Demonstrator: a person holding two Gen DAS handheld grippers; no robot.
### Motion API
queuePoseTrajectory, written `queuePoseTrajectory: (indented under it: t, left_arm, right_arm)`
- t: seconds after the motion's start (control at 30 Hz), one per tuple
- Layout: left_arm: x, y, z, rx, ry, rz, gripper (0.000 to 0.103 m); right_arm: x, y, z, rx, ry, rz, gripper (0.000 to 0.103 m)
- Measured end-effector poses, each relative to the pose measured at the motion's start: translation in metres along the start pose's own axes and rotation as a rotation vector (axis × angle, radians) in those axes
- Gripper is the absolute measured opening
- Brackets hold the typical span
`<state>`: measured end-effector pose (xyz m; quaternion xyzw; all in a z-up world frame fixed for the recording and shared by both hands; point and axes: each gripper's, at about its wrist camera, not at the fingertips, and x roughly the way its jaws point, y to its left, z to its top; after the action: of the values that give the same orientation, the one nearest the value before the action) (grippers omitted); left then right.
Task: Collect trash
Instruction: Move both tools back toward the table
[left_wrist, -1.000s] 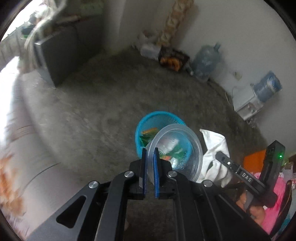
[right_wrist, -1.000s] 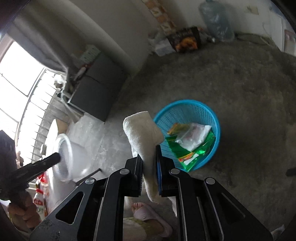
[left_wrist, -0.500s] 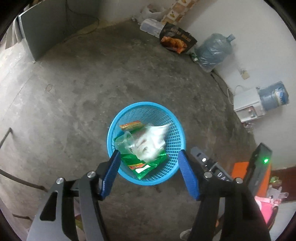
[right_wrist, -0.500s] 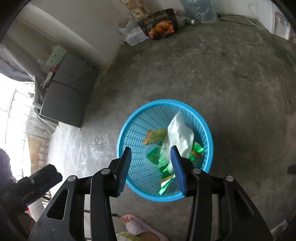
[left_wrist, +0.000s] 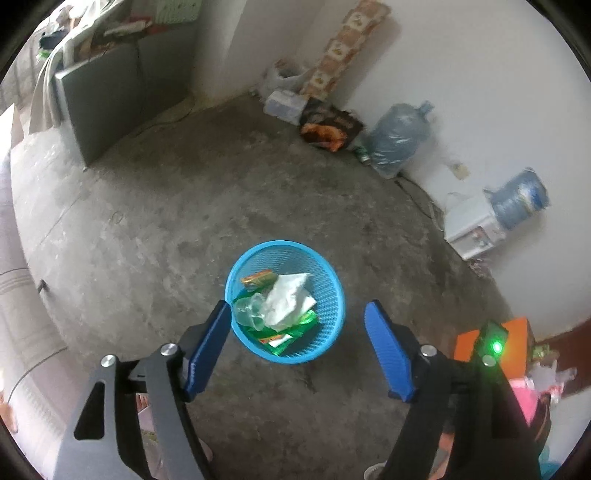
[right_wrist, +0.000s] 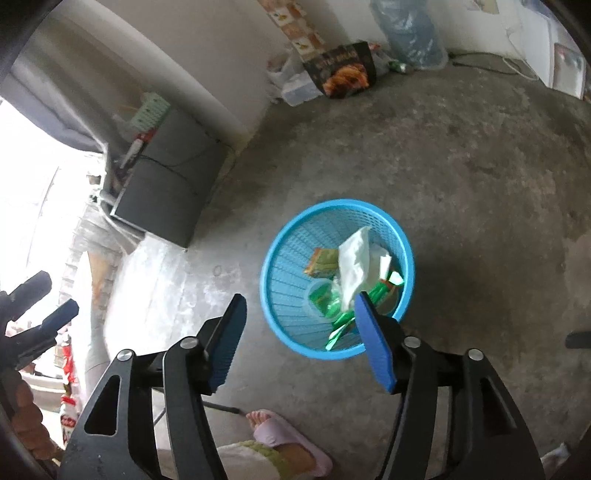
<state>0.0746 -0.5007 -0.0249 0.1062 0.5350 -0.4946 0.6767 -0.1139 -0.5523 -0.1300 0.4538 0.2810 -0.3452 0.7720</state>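
Left gripper (left_wrist: 297, 343), no legible labels

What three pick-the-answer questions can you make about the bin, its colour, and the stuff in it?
1. Where does the bin stand?
A. on a chair
B. on the bare floor
C. on a shelf

2. What colour is the bin?
A. red
B. yellow
C. blue

3. Where is the white tissue?
A. inside the bin
B. hanging on the wall
C. in a bottle

Answers:
1 B, grey floor shows all round it.
2 C, its mesh wall is bright blue.
3 A, it lies on the green wrappers beside the clear cup.
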Motion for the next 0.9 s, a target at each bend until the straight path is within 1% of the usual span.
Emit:
queuePoseTrajectory:
  t: [0.07,0.17,0.27,0.33,0.43,0.53,0.73,0.77,0.83,0.9]
  left_arm:
    - [-0.02,-0.003,-0.01,0.01,-0.016,-0.012,0.077]
    - [-0.055,0.0,-0.025,0.002,-0.045,-0.037,0.078]
    - [-0.089,0.007,-0.04,-0.003,-0.091,-0.034,0.079]
    - [-0.117,0.016,-0.053,0.005,-0.139,-0.009,0.08]
    - [-0.151,0.029,-0.072,0.017,-0.183,0.023,0.082]
    - [-0.179,0.045,-0.091,0.004,-0.221,0.053,0.082]
    - [-0.238,0.086,-0.143,-0.049,-0.334,0.116,0.082]
    - [-0.252,0.097,-0.157,-0.07,-0.358,0.135,0.082]
    - [-0.266,0.111,-0.173,-0.102,-0.387,0.151,0.082]
    - [-0.284,0.128,-0.196,-0.135,-0.425,0.175,0.082]
  right_arm:
    - [-0.01,0.008,-0.002,-0.019,0.001,0.014,0.062]
    - [-0.021,0.026,-0.004,-0.07,0.01,0.019,0.065]
    - [-0.029,0.045,-0.008,-0.114,0.016,0.041,0.067]
    - [-0.037,0.062,-0.012,-0.147,0.013,0.07,0.069]
    - [-0.044,0.081,-0.019,-0.185,0.017,0.103,0.071]
    - [-0.047,0.103,-0.027,-0.223,0.041,0.137,0.071]
    - [-0.05,0.147,-0.048,-0.321,0.079,0.194,0.071]
    - [-0.051,0.155,-0.051,-0.336,0.088,0.203,0.071]
    - [-0.052,0.168,-0.058,-0.362,0.105,0.222,0.071]
    - [-0.053,0.179,-0.065,-0.381,0.12,0.244,0.071]
